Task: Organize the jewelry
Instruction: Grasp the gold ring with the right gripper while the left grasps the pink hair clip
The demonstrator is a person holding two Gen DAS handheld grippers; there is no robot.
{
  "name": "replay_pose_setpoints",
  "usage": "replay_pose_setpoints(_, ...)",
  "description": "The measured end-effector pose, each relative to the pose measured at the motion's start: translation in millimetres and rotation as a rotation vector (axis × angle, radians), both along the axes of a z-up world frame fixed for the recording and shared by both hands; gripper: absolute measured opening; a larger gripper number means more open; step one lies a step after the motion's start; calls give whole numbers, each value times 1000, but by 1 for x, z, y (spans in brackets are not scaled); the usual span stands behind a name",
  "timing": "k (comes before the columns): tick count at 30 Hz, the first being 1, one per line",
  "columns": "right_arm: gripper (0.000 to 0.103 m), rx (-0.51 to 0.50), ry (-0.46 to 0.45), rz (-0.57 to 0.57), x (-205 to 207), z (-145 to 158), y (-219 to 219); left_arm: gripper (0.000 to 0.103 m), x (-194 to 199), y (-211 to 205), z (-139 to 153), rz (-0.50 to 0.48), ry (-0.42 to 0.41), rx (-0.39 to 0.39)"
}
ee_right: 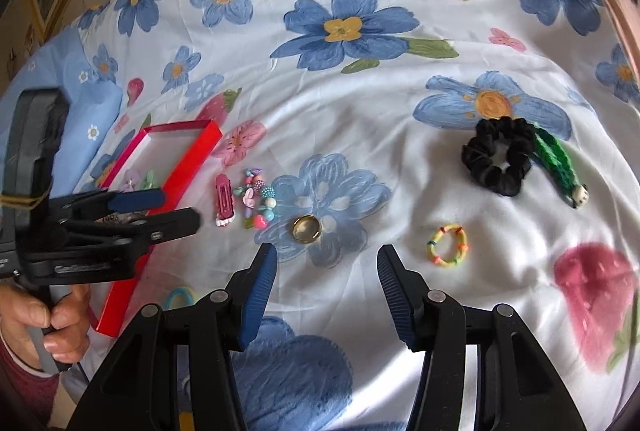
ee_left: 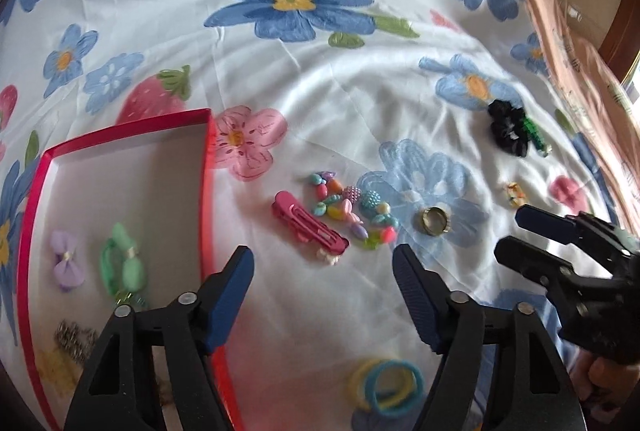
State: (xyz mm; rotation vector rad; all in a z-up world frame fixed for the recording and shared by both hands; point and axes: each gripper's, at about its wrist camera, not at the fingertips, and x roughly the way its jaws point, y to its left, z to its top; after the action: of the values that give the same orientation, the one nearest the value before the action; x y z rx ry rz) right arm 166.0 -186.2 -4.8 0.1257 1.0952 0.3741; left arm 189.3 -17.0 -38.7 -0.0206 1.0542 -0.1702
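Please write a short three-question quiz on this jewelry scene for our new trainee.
1. True or false: the black scrunchie lies inside the red box.
2. Which lies nearest the gold ring? A) bead bracelet B) black scrunchie C) purple bow
3. Fill in: neither the left gripper nor the right gripper holds ____.

Key: 1 false, it lies on the bedsheet; 2 A; 3 anything.

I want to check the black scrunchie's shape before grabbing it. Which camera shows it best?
The right wrist view: the black scrunchie appears sharp, its open loop clear, a green braided band beside it. The left wrist view shows it far off, small and blurred.
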Motion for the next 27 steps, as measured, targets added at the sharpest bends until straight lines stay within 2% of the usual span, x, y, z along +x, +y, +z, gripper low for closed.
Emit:
replay_pose_setpoints(6,51,-9,9,45,10,-11,12,54,24,-8,-25,8,51,35)
replay_pose_setpoints(7,51,-9,11,53,11,-13,13,50,27,-7,-28,12,59,34)
replay_pose_setpoints(9,51,-20,12,66,14,-16,17,35,30,-5,-31,16,61,32)
replay_pose_setpoints(11,50,-32,16,80,17,-21,21,29,33,-3,-33,20,59,36)
replay_pose_setpoints(12,49,-38,21,87,18,-24,24,21,34,-2,-33,21,56,31)
replay_pose_setpoints(17,45,-88,27,120,24,-37,38,21,32,8,-30,18,47,-25)
replay_pose_setpoints(19,39,-115,15,130,25,-37,43,21,29,10,-27,11,39,-50)
replay_pose_setpoints(22,23,-143,8,138,27,-40,49,21,21,12,-22,-2,25,-68)
replay_pose_setpoints(27,23,-131,4,135,24,-35,46,21,3,15,-7,-27,-3,-88)
